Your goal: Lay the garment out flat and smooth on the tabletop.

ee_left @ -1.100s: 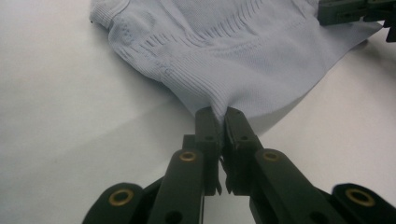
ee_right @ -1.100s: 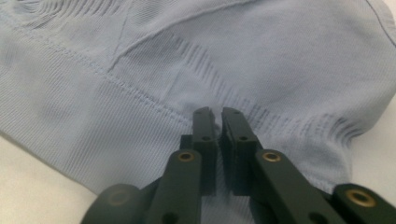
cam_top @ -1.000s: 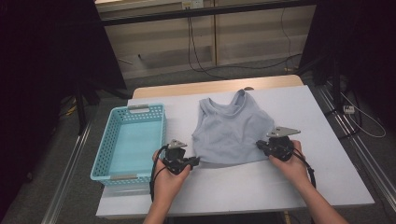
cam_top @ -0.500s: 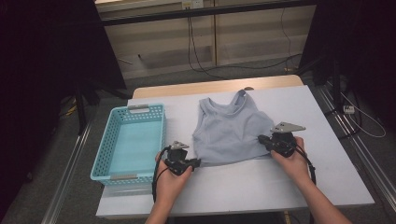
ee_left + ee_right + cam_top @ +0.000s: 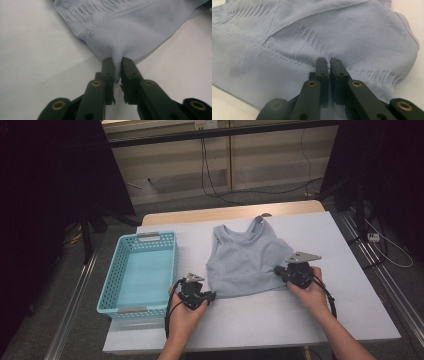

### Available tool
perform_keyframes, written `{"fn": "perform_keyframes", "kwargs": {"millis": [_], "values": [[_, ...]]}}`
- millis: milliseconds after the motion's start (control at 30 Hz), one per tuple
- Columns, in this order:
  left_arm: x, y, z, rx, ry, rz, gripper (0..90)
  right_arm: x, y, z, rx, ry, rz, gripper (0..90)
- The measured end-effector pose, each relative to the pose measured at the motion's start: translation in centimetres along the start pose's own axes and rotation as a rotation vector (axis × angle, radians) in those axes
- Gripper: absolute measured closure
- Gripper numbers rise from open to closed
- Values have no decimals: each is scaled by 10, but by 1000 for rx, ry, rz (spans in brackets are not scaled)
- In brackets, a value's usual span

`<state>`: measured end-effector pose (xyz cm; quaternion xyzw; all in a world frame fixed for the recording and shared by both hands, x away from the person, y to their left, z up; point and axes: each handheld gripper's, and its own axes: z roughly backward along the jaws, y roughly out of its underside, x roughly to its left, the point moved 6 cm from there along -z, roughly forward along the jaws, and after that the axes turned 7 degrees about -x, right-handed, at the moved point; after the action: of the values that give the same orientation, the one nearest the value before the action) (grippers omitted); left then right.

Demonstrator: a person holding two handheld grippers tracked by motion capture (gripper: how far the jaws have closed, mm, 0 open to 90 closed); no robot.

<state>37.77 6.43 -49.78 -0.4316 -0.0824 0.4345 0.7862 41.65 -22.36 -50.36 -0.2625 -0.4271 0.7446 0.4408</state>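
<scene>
A pale blue sleeveless top [image 5: 245, 262] lies flat on the white table [image 5: 280, 317], neck pointing away from me. My left gripper [image 5: 212, 295] is at the hem's near left corner. In the left gripper view its jaws [image 5: 118, 61] pinch a bunched fold of the top [image 5: 130, 30]; they have just been opening slightly, with the cloth still between them. My right gripper [image 5: 276, 270] is at the right side near the hem. In the right gripper view its jaws [image 5: 329, 61] are shut on a ridge of the ribbed fabric [image 5: 287, 37].
A light blue perforated plastic basket [image 5: 111, 275] stands on the table's left part, close beside my left hand. Bare white table lies in front of the top and to its right. Beyond the far edge are cables and dark frames on the floor.
The right gripper has edged slightly away from me, and the top's right hem side has drawn in a little. The left hand has stayed in place.
</scene>
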Motion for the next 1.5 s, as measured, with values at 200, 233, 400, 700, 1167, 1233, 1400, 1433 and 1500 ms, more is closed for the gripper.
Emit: {"fn": "perform_keyframes", "kwargs": {"millis": [200,233,400,700,1167,1233,1400,1433,1500], "values": [[-2,-8,3,-44,-2,-11,674,1,1,1,2,4,3,843],[-2,-11,4,-53,-4,-10,657,1,1,1,2,5,5,842],[1,-17,0,-68,-4,7,658,1,1,5,-4,1,0,836],[5,-20,-16,-42,-26,-11,774,0,3,16,2,1,1,787],[13,-45,-6,-89,-94,-55,874,0,9,17,12,-8,2,881],[14,-45,-7,-79,-101,-63,874,1,6,16,-2,-4,7,882],[14,-30,-16,-35,-88,-46,875,-2,10,11,11,0,-1,881],[14,-28,-18,-35,-91,-48,874,-2,10,10,11,4,-2,881],[14,-26,-18,-26,-81,-42,874,-2,9,10,9,13,17,880]]}}
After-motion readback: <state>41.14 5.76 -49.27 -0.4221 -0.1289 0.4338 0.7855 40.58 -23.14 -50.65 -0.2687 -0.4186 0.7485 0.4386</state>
